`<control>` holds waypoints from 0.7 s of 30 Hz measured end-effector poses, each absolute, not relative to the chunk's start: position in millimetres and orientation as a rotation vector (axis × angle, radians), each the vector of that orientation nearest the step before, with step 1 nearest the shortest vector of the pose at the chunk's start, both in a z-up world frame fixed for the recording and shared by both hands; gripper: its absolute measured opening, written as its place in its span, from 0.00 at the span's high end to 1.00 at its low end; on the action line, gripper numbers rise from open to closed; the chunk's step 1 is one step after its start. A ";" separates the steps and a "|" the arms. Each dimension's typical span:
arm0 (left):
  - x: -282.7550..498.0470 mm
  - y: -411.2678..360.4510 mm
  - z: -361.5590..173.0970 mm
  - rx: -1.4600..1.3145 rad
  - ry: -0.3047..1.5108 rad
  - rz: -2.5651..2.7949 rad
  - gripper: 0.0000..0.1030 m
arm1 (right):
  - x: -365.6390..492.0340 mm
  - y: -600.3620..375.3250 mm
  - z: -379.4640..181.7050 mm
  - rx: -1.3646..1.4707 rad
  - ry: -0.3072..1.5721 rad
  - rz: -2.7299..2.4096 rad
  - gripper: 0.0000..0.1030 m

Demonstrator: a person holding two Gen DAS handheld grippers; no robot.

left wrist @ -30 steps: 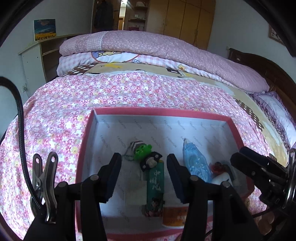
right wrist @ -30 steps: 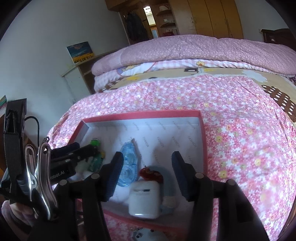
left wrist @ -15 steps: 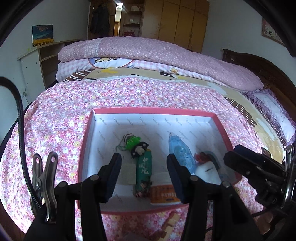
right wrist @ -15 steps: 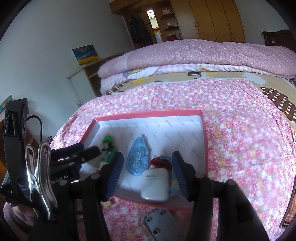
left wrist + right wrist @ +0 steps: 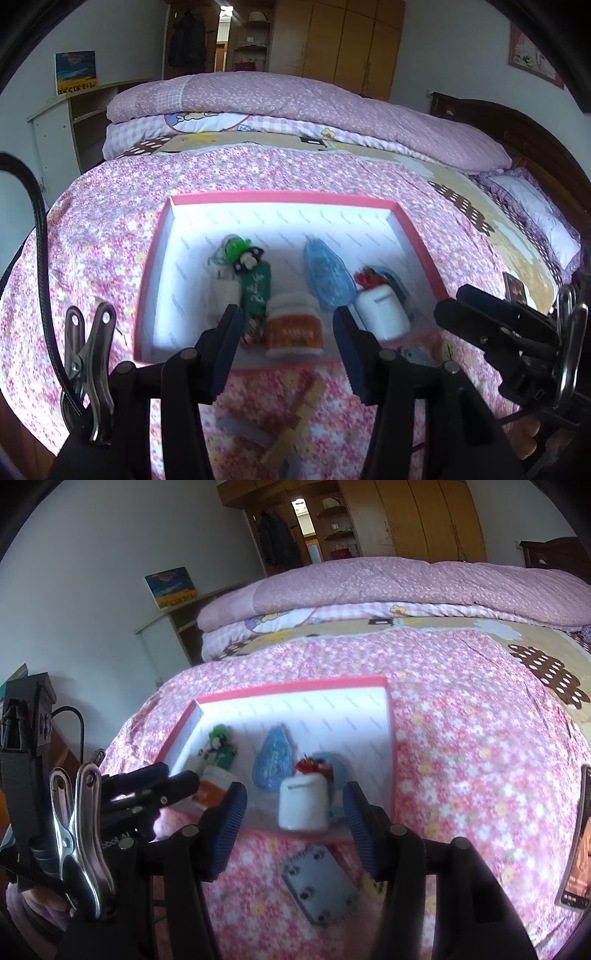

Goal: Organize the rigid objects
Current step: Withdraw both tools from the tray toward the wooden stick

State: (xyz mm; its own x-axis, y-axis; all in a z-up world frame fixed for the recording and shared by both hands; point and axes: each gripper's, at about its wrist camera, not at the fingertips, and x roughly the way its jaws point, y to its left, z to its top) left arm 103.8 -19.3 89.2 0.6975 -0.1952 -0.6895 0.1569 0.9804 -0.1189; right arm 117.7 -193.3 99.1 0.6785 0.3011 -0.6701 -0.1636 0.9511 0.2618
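Observation:
A pink-rimmed white box (image 5: 280, 198) (image 5: 295, 686) lies on the flowered bedspread. It holds a green toy figure (image 5: 236, 247), a white charger (image 5: 223, 291), a green tube (image 5: 255, 295), an orange-labelled jar (image 5: 293, 325) (image 5: 214, 788), a blue tape dispenser (image 5: 325, 273) (image 5: 273, 760), a red trinket (image 5: 365, 277) and a white earbud case (image 5: 380, 310) (image 5: 303, 801). My left gripper (image 5: 286, 354) hangs open over the box's near rim with nothing between its fingers. My right gripper (image 5: 295, 823) is open too, in front of the earbud case and apart from it.
On the spread before the box lie a wooden block piece (image 5: 295, 417) and a grey metal plate with holes (image 5: 319, 882). A phone-like card (image 5: 580, 849) lies at the right. Folded quilts (image 5: 295, 110) fill the far bed; a white shelf (image 5: 55, 129) stands left.
Both grippers have drawn back toward the near side, so the box looks farther off and the block and metal plate have come into view. Neither jaw opening has changed.

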 end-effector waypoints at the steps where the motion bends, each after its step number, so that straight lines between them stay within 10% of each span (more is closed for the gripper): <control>1: 100.7 -20.6 88.2 -0.048 0.778 -0.201 0.48 | 114.0 -195.1 98.3 0.189 0.784 0.259 0.46; 21: 62.1 -36.2 55.5 0.015 0.853 -0.238 0.48 | 75.9 -216.7 71.2 0.231 0.843 0.207 0.46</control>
State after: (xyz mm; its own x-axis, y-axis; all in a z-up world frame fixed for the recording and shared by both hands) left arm 62.1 -36.2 55.5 0.6327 -0.2017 -0.7477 0.2136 0.9735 -0.0819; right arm 75.9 -216.7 71.2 0.6477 0.2716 -0.7118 -0.0894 0.9549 0.2830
